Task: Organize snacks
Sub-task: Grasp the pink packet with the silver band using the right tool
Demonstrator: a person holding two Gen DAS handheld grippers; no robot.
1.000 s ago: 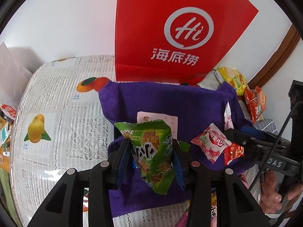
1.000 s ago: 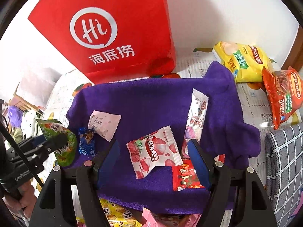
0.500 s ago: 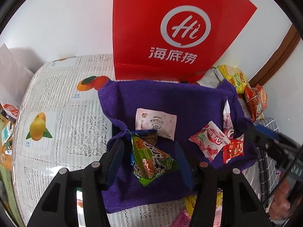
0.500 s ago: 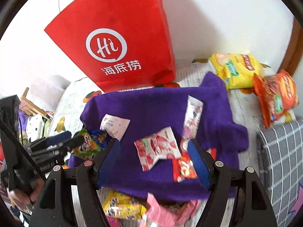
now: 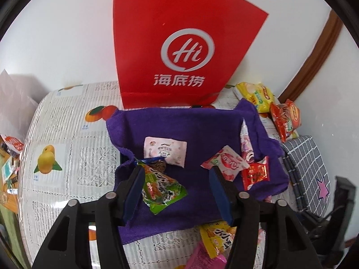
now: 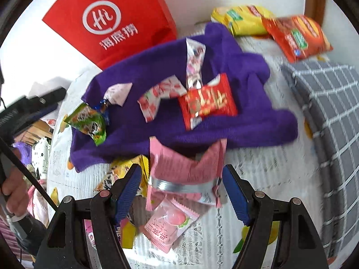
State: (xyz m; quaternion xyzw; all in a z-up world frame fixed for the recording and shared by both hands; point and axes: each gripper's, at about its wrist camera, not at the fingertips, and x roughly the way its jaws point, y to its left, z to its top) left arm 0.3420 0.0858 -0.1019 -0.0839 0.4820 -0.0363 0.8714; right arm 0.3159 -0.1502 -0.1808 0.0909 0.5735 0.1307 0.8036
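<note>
The left gripper [image 5: 177, 186] was opening, its jaws apart around a green snack packet [image 5: 162, 189] lying near the purple cloth's [image 5: 184, 123] left edge. The right gripper [image 6: 181, 192] stood open over a pink packet [image 6: 186, 168] at the cloth's near edge.

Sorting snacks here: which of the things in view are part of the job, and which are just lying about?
Part of the job:
- green snack packet, lying on the purple cloth between the opening left gripper jaws
- red packet
- pink bag ahead of the open right gripper
- yellow chip bag

Lying about:
- red paper bag
- grey checked cushion
</note>
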